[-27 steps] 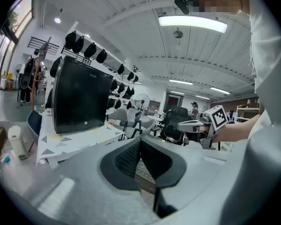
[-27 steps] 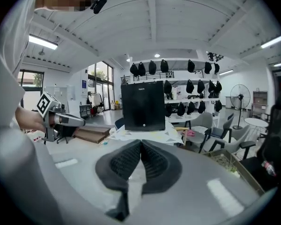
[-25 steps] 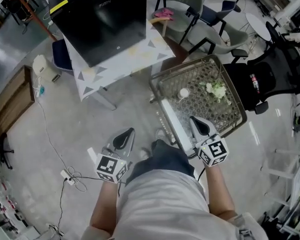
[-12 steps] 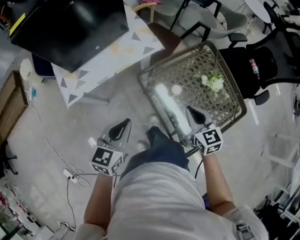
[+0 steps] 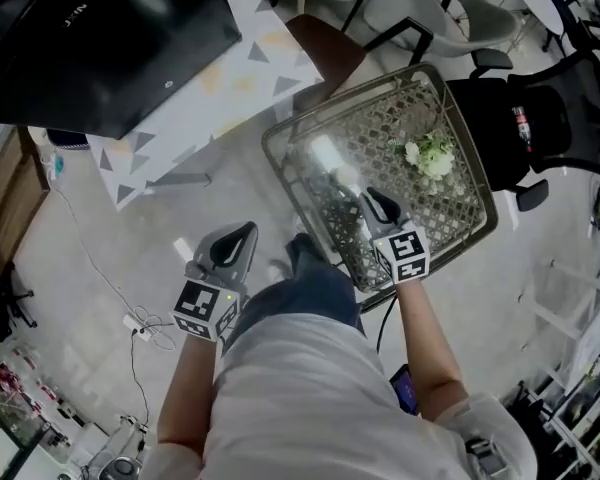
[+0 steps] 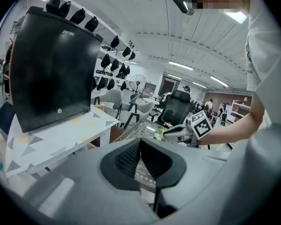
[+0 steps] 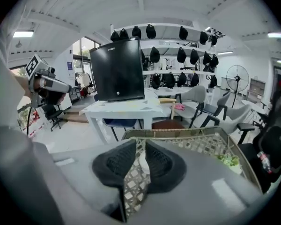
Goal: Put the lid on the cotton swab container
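Observation:
A low woven-wire table [image 5: 463,236] stands in front of the person. A small white round thing [image 7: 143,165] lies on it and shows through the slit of my right gripper's jaws. In the head view glare on the tabletop hides it. I cannot tell lid from container. My right gripper [image 5: 367,196] hovers over the table's near edge, jaws nearly together, holding nothing. My left gripper [image 5: 246,229] hangs over the bare floor left of the table, jaws together and empty. From the left gripper view the right gripper [image 6: 171,131] shows ahead.
A bunch of white flowers [image 5: 429,154] lies on the table's right half. A white desk [image 5: 242,76] with a black monitor [image 5: 90,43] stands at the back left. A black office chair [image 5: 545,118] is right of the table. Cables [image 5: 145,333] trail on the floor.
The person has stepped closer to the wire table. The right gripper now reaches over its near edge. The left gripper stays low over the floor.

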